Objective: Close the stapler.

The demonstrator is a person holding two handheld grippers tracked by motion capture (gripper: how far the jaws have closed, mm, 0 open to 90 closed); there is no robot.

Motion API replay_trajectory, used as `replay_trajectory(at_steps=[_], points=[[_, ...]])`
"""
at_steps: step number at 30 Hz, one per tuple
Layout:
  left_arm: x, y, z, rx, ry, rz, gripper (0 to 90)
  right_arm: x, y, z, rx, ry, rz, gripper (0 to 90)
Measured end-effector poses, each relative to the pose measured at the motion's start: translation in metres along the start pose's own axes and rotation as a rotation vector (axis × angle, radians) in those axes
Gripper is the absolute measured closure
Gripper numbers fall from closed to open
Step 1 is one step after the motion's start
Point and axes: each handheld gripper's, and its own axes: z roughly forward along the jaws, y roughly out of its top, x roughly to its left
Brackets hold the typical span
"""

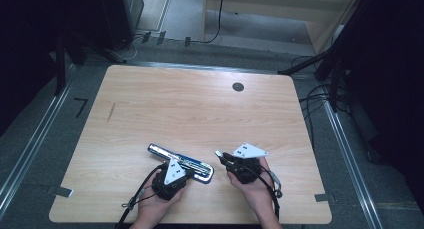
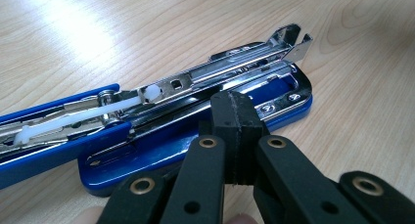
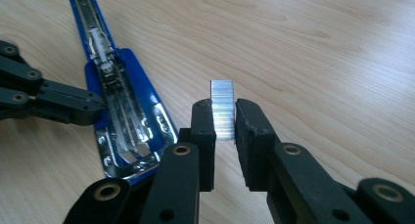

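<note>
blue plastic and bright metal make up the stapler (image 1: pixel 181 162), which lies opened out flat on the pale wooden surface (image 1: pixel 200 109), near the person's edge and a little left of centre in the high view. its upper arm is swung back so that the long metal staple channel (image 2: pixel 210 77) faces upward, with a white plastic pusher (image 2: pixel 147 94) partway along it. the left claw (image 1: pixel 179 175) comes at the stapler from the person's side; in the left gripper view its two black jaws are clenched together with nothing between them, and their tip presses on the blue base (image 2: pixel 195 145) beside the channel. the left hand (image 1: pixel 157 206) grips the tool body from below. the right claw (image 3: pixel 225 117) is held just to the right of the stapler, apart from it, and it grasps a short silver strip of staples (image 3: pixel 223 106); the strip stands upright between the pads, with its top end rising above them. in the high view the right hand (image 1: pixel 255 186) carries that claw above the surface, with the grey three-cornered plate (image 1: pixel 250 150) on top of it. a small dark round hole (image 1: pixel 238 86) sits in the surface near its far edge, well apart from both hands.
</note>
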Motion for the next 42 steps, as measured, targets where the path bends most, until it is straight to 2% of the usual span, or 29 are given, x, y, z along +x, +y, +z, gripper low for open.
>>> replay_trajectory(at_steps=[9, 13, 18, 25, 34, 42], points=[[0.000, 0.000, 0.000, -0.004, 0.000, -0.003, 90.0, 0.016, 0.005, 0.003, -0.001, 0.062, -0.034, 79.6], [0.000, 0.000, 0.000, -0.002, 0.001, 0.000, 90.0, 0.022, 0.007, 0.005, -0.001, 0.084, -0.076, 79.6], [0.000, 0.000, 0.000, -0.002, 0.001, -0.001, 90.0, 0.028, 0.007, 0.010, 0.010, 0.109, -0.098, 79.6], [0.000, 0.000, 0.000, -0.002, 0.002, 0.001, 90.0, 0.034, 0.009, 0.015, 0.021, 0.141, -0.129, 79.6], [0.000, 0.000, 0.000, -0.003, 0.003, 0.002, 90.0, 0.039, 0.013, 0.023, 0.051, 0.174, -0.201, 79.6], [0.000, 0.000, 0.000, -0.003, 0.003, 0.001, 90.0, 0.039, 0.013, 0.028, 0.071, 0.181, -0.219, 79.6]])
